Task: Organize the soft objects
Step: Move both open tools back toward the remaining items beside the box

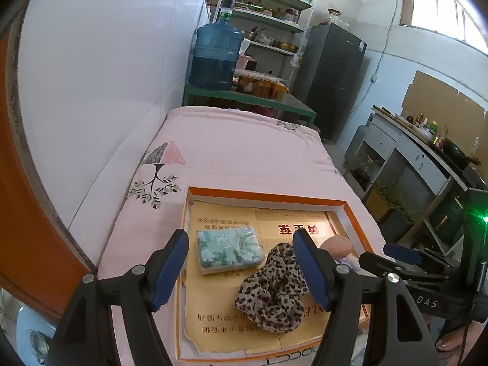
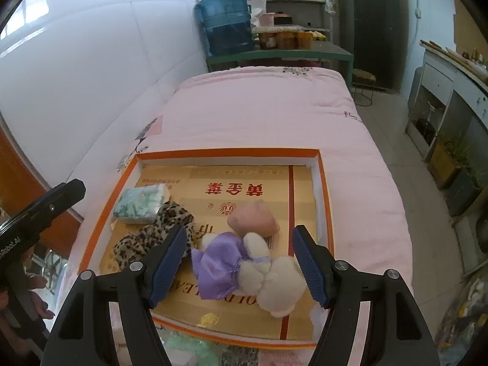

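Toys hide behind the left tool (image 1: 241, 270) in its own view, where only the pink pouch (image 1: 337, 243) peeks past a finger; the right view alone shows the purple-and-white plush (image 2: 241, 270) in full, lying between the spread fingers of the right tool (image 2: 241, 267); both tools gape, holding nothing; tissue pack (image 1: 229, 248), leopard scarf (image 1: 274, 289) and the rest lie in the orange-rimmed box (image 2: 213, 152) on a pink-covered bed (image 2: 259, 113); green stuff before the box is too blurred to name.
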Motion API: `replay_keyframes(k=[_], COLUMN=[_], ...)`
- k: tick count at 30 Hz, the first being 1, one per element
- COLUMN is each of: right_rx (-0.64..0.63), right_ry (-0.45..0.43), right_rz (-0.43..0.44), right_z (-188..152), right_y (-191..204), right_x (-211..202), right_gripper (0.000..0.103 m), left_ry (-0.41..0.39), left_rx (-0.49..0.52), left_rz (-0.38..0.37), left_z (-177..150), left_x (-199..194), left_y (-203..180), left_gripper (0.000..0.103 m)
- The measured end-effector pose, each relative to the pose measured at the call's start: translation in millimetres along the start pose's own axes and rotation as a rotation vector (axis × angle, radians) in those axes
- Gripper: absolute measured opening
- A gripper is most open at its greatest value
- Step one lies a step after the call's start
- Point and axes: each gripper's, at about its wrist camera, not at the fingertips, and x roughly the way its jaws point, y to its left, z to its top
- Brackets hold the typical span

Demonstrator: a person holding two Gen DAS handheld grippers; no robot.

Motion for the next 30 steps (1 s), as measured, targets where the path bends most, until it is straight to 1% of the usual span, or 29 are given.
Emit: replay_keyframes(k=[10, 17, 22, 30], right_rx=[-0.015, -0.034, -0.044, -0.036], right_ry=[-0.042, -0.074, -0.098, -0.111], right_rz=[-0.029, -0.077, -0.104, -0.095], right_z=[-8, -21, -35, -58], right_y=[11, 22, 30, 37], right_x=[-27, -47, -65, -86], right_gripper=[0.073, 0.073, 0.073, 0.073], left_ry=[-0.052, -0.084, -0.104, -0.121], left_rx=[0.033, 0.062, 0.064, 0.075], left_rz=[0.008, 0.011, 0.002, -0.002], left_z=[-9, -22, -34, -52], left_x=[-31, -53, -70, -93], left_y=[-11, -19, -21, -23], left_gripper=[0.070, 0.070, 0.070, 0.070])
